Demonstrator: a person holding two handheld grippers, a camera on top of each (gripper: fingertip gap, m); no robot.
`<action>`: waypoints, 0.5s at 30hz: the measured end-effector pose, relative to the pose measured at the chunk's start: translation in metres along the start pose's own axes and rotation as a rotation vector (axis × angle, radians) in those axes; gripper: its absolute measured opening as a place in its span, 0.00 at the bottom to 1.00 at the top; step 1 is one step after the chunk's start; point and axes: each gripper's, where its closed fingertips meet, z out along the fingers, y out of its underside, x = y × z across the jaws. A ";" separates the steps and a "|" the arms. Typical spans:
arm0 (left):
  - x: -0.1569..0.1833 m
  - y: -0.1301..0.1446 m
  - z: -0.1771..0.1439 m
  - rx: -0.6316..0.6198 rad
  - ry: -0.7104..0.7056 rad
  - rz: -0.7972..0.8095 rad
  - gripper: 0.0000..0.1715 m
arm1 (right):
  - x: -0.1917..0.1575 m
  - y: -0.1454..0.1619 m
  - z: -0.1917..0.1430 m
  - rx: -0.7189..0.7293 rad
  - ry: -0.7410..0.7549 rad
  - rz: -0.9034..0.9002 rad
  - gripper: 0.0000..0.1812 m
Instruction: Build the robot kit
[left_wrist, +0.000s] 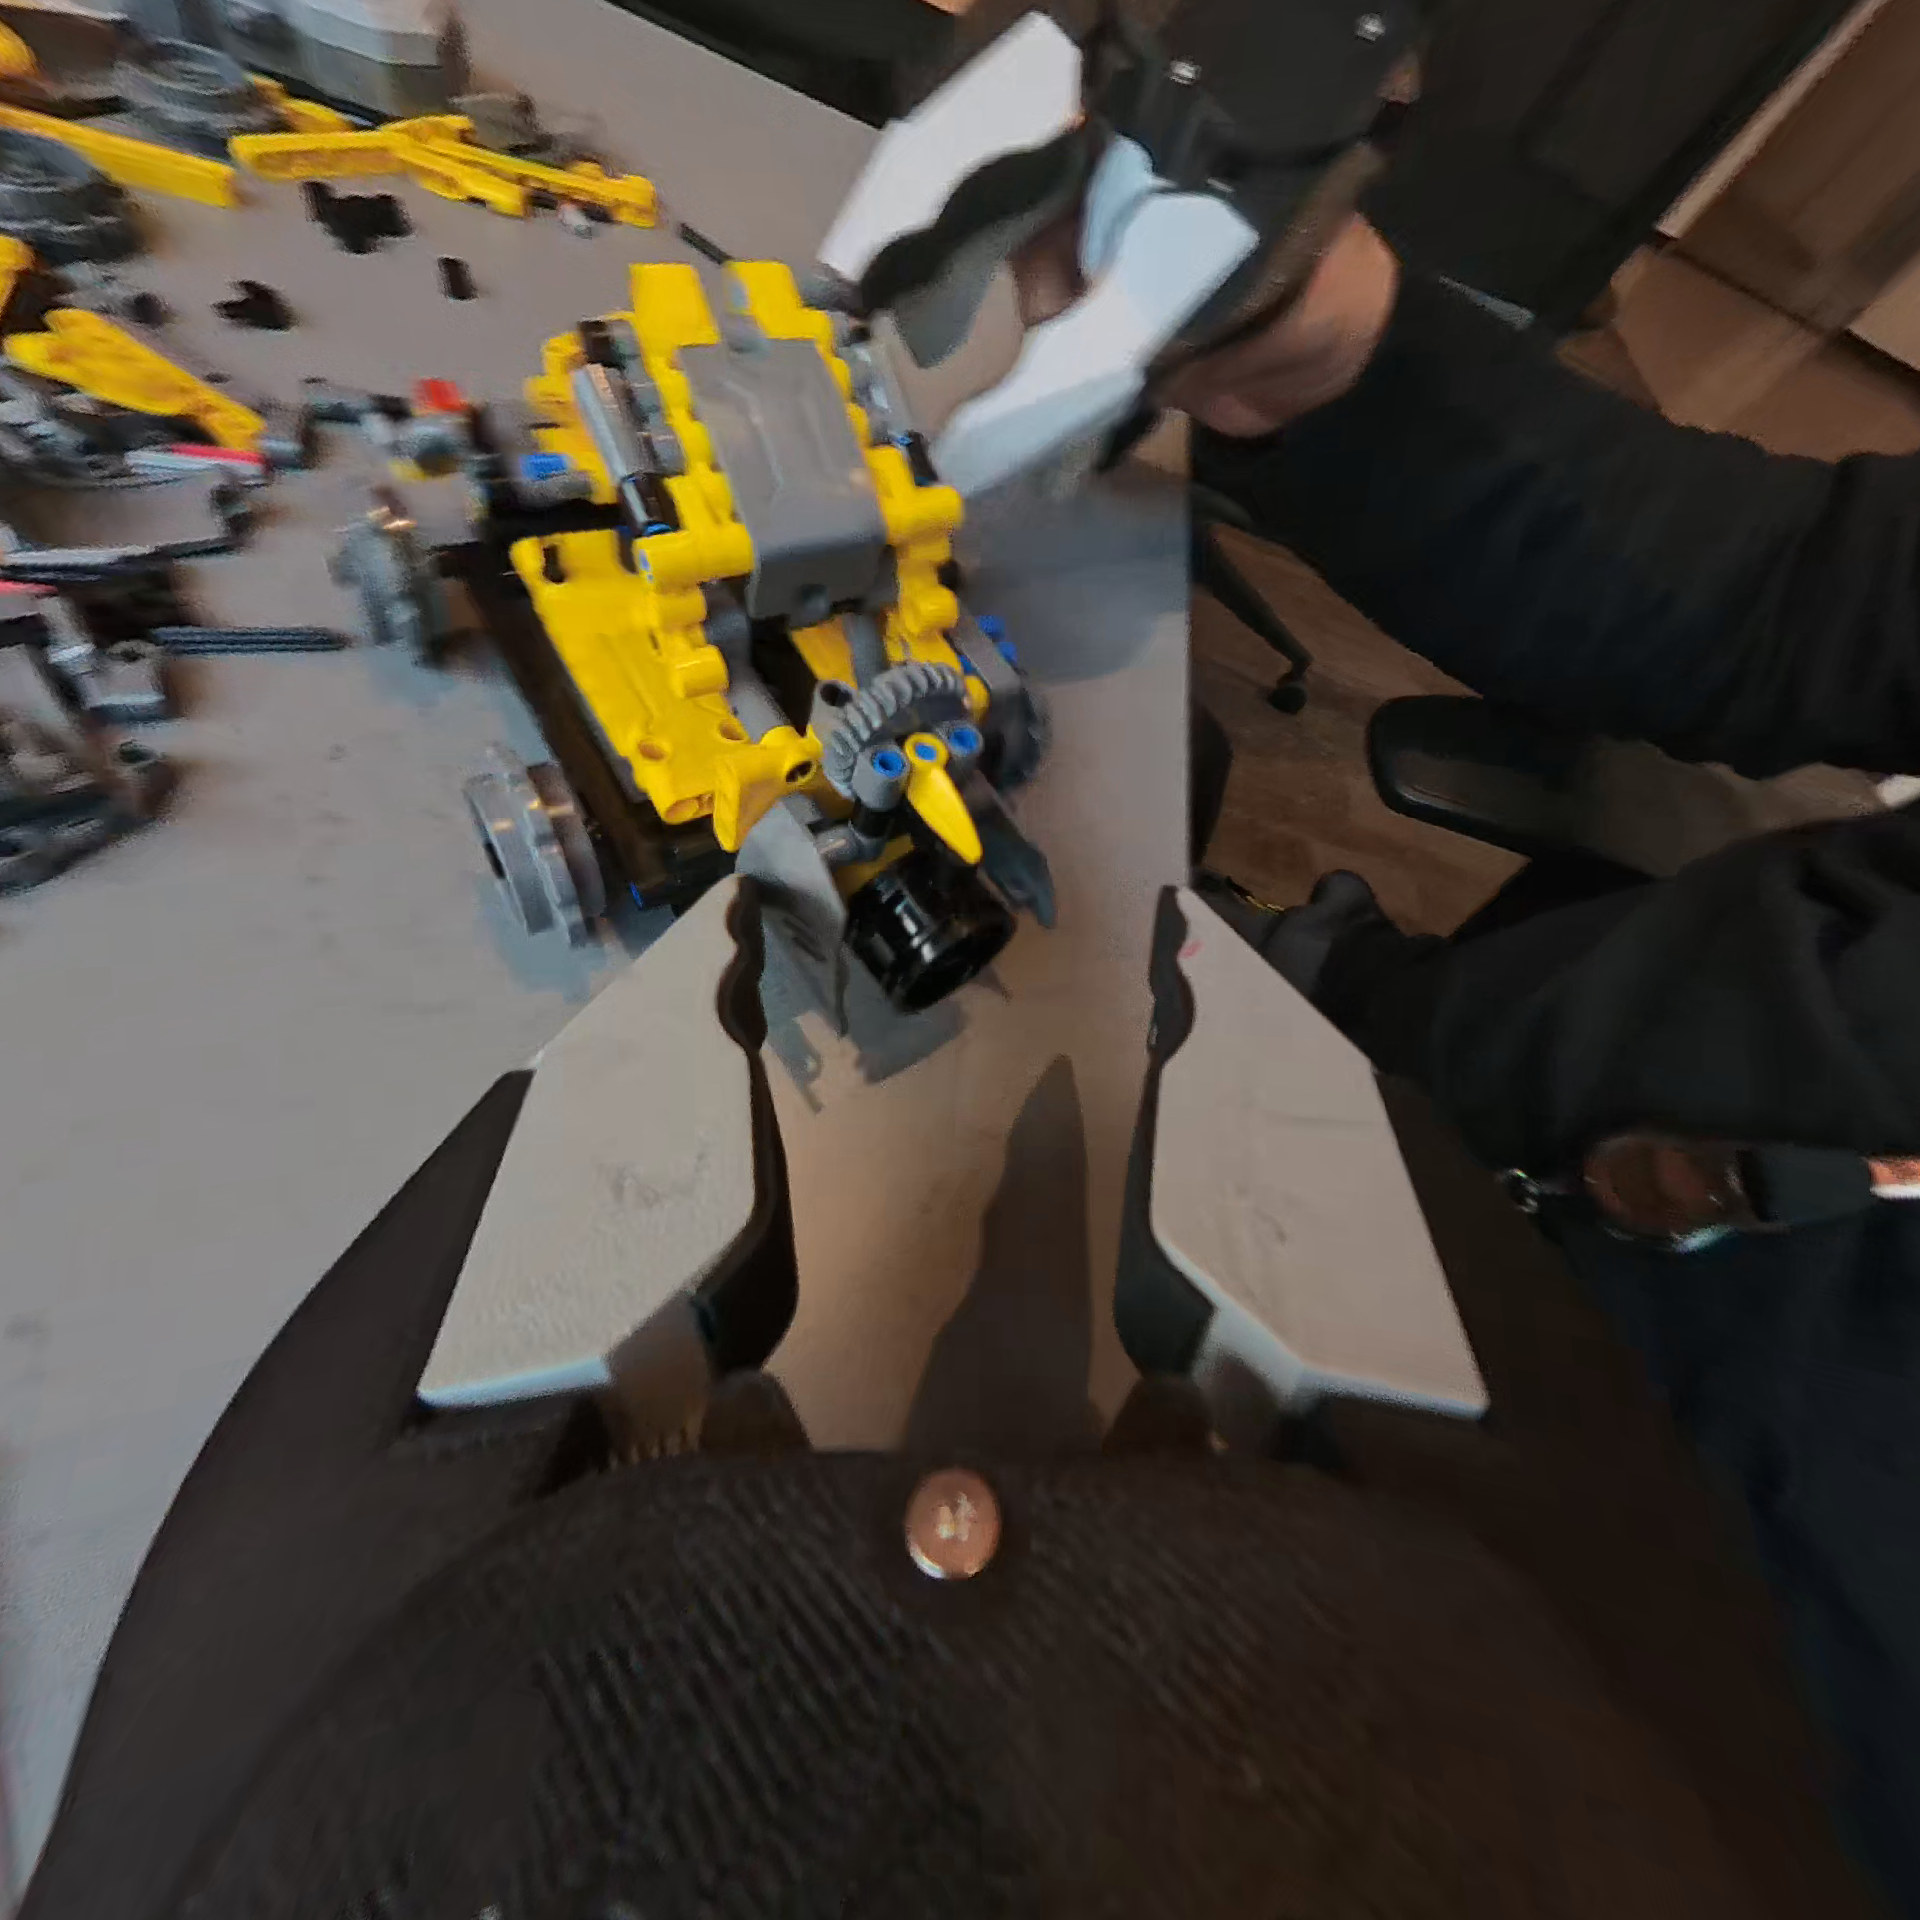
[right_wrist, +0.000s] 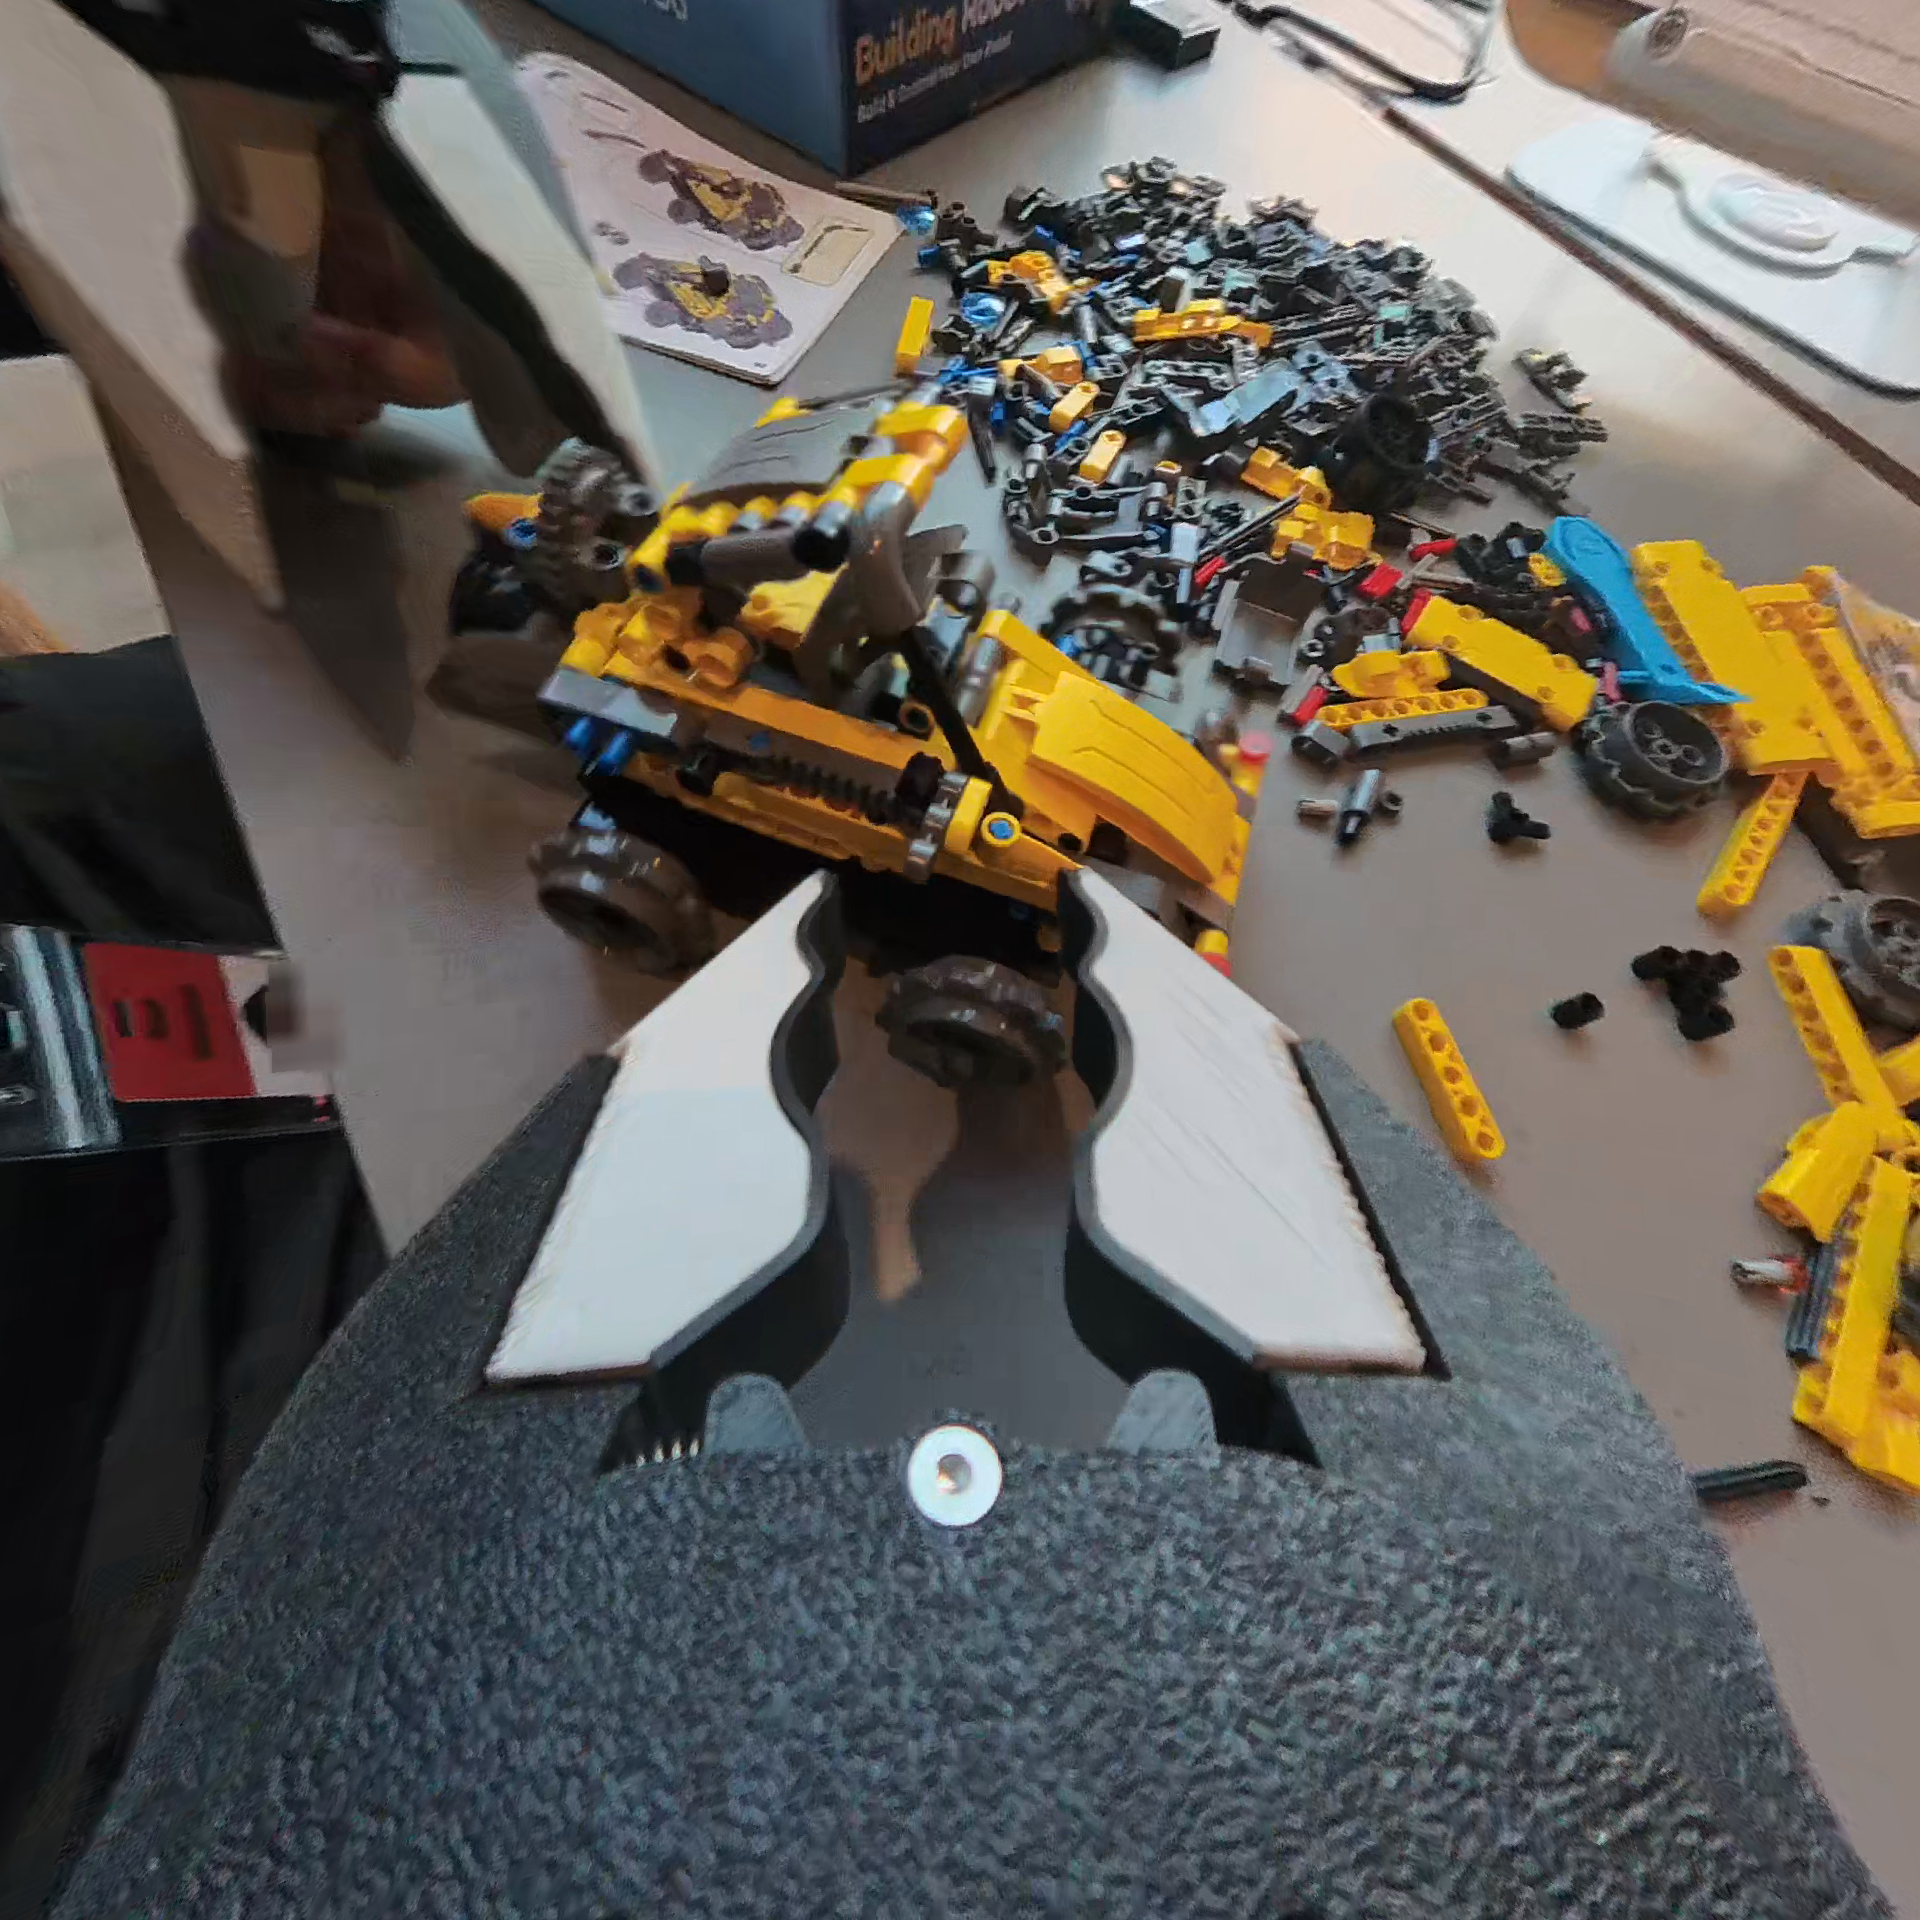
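A yellow, grey and black brick-built vehicle (left_wrist: 727, 582) stands on the grey table (left_wrist: 260, 1039), near its edge. My left gripper (left_wrist: 956, 925) is open at the vehicle's near end. A black cylinder (left_wrist: 930, 935) lies between its fingers, and the left fingertip (left_wrist: 743, 935) is against a grey panel. My right gripper (right_wrist: 948, 904) is open at the vehicle's side (right_wrist: 883, 707), with a dark wheel (right_wrist: 971, 1023) between its fingers. Each gripper shows blurred in the other's view, the right one (left_wrist: 1049, 312) and the left one (right_wrist: 416, 312). Neither holds anything.
A heap of loose black, yellow and blue pieces (right_wrist: 1247, 395) lies beyond the vehicle. Yellow beams (right_wrist: 1766, 675) and loose wheels (right_wrist: 1652, 758) lie to the right. An instruction booklet (right_wrist: 717, 260) and a dark blue box (right_wrist: 935, 73) sit behind. The table edge (left_wrist: 1184, 675), a chair and black sleeves (left_wrist: 1610, 582) are at the right.
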 end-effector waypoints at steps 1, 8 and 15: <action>0.013 0.002 0.002 -0.007 0.059 0.015 0.40 | 0.007 0.001 0.000 0.000 0.039 -0.008 0.20; 0.048 0.005 -0.010 0.023 0.187 0.060 0.35 | 0.045 0.022 -0.013 0.019 0.121 0.242 0.20; 0.026 -0.002 -0.033 0.163 -0.037 0.112 0.36 | 0.038 0.018 -0.013 0.060 0.007 0.233 0.21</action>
